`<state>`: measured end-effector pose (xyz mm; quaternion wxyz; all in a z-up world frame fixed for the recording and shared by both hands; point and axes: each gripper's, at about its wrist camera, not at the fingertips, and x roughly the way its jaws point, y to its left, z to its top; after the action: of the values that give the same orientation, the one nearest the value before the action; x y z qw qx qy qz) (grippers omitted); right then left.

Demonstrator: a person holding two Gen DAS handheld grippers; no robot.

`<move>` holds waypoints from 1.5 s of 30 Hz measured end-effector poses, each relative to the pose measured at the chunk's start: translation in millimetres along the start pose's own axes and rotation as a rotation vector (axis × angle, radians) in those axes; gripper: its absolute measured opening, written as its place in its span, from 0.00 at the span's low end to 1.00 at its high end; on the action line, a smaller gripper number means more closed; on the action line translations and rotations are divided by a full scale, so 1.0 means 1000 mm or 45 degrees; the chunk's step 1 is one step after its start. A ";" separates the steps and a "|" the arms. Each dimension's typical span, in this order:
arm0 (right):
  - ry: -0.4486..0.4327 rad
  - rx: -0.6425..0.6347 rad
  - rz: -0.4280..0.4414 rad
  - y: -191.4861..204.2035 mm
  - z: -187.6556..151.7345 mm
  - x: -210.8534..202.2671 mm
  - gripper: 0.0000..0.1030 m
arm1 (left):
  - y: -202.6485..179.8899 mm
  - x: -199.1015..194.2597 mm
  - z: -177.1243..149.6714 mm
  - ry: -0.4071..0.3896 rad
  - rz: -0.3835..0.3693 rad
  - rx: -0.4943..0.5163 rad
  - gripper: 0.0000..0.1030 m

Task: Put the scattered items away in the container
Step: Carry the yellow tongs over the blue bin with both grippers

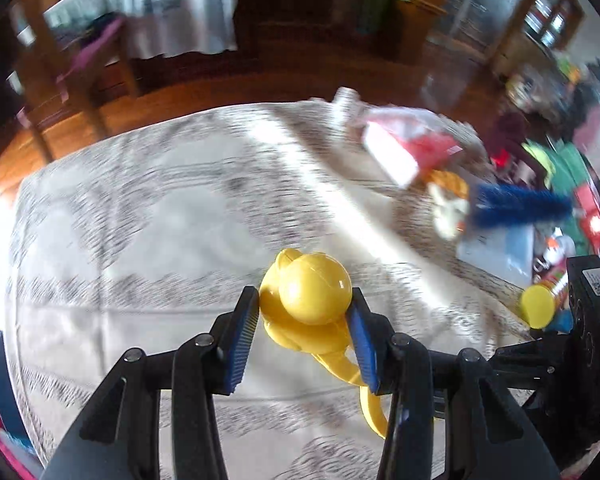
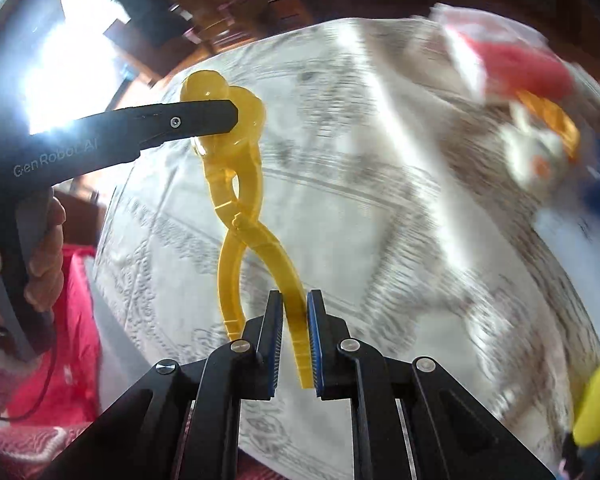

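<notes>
Left gripper point(image 1: 305, 312) pinching yellow tongs point(image 1: 312, 300) head, right gripper point(image 2: 294, 340) pinching 1 handle

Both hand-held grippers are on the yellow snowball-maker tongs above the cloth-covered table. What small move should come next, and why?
Probably carry the yellow tongs together toward the pile of items at the table's far right. The left hand-held gripper clamps the ball-shaped scoop end and the right hand-held gripper is shut on one handle, so the tongs hang clear of the cloth. No container is clearly visible through the blur.
</notes>
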<state>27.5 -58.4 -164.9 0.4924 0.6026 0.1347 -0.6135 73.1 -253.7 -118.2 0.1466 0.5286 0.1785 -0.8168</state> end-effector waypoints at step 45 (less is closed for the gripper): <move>0.591 -1.039 0.292 0.579 0.137 0.365 0.12 | 0.603 -0.149 -0.263 -0.076 0.470 -1.125 0.43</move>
<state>465.3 -600.7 -203.2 0.7100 0.4920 0.4035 -0.3016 603.5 -667.5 -163.5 0.5049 0.4151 0.4073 -0.6378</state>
